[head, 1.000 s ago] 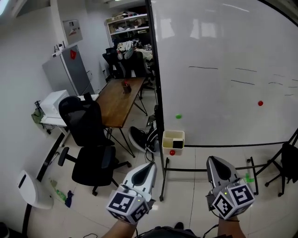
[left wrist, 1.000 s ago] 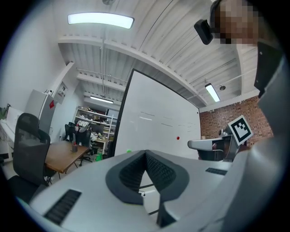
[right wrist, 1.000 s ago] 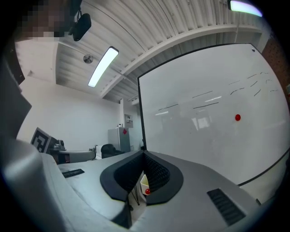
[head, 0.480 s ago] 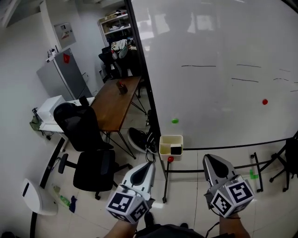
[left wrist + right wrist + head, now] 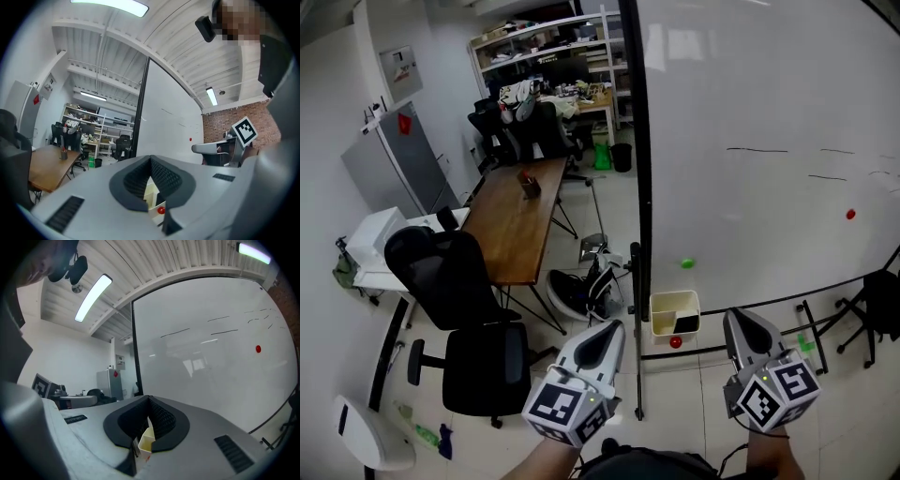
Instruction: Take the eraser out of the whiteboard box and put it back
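We are holding both tools level and low in front of us. The left tool (image 5: 612, 326) is keeping its jaws pressed together at the tips with nothing between them, and the right tool (image 5: 737, 316) is doing the same: closed and empty.

Just beyond the two tips, and lying between them in the head view, the cream whiteboard box (image 5: 662, 311) is hanging at the lower left corner of the whiteboard (image 5: 769, 112). Neither tool is touching it. The eraser (image 5: 685, 324) is sitting inside that box – a dark block toward its right side. A red magnet (image 5: 676, 342) is showing just below the box, and a green magnet (image 5: 687, 263) is sticking to the board a little above it. A few thin dark lines are running across the board's upper part.

To the left, two black office chairs (image 5: 478, 361) are standing on the pale floor beside a long wooden desk (image 5: 514, 220), which is carrying a small dark cup (image 5: 528, 184) near its far end. Farthest off, cluttered shelves (image 5: 544, 47) are lining the back wall.
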Demonstrator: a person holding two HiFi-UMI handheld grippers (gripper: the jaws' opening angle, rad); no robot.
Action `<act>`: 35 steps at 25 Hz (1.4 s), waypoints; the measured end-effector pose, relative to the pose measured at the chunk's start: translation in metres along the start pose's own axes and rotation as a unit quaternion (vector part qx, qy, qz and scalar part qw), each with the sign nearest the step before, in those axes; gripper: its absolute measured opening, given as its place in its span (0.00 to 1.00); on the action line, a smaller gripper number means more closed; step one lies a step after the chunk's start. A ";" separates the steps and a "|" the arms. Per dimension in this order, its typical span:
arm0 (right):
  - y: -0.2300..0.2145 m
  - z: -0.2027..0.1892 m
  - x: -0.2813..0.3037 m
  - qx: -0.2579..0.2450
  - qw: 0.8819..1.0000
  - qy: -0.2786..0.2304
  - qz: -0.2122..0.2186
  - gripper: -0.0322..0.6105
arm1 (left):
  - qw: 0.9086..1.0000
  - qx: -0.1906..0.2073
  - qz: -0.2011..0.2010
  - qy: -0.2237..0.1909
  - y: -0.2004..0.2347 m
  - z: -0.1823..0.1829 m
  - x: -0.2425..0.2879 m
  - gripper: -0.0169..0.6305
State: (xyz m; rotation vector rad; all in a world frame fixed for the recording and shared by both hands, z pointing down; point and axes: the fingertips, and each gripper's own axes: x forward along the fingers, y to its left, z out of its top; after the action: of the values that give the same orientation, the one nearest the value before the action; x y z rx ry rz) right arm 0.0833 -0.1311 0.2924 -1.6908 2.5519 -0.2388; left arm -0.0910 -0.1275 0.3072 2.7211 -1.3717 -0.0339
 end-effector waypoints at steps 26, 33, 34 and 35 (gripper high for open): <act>-0.031 0.003 0.086 -0.015 1.000 0.010 -0.015 0.19 | 1.000 -0.019 0.020 -0.006 0.064 0.000 0.071 0.07; -0.042 -0.022 0.108 -0.015 0.999 0.040 -0.007 0.29 | 0.999 -0.023 0.044 0.014 0.081 -0.023 0.088 0.07; -0.044 -0.029 0.112 -0.015 0.999 0.046 -0.009 0.30 | 0.998 -0.024 0.047 0.022 0.084 -0.030 0.091 0.07; -0.047 -0.037 0.117 -0.016 0.998 0.055 -0.012 0.32 | 0.998 -0.025 0.051 0.029 0.089 -0.038 0.093 0.07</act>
State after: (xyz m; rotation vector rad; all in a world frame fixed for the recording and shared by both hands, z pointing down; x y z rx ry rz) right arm 0.0743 -0.2533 0.3399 -1.7674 2.6283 -0.3014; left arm -0.1047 -0.2523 0.3555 2.5869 -1.4694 0.0181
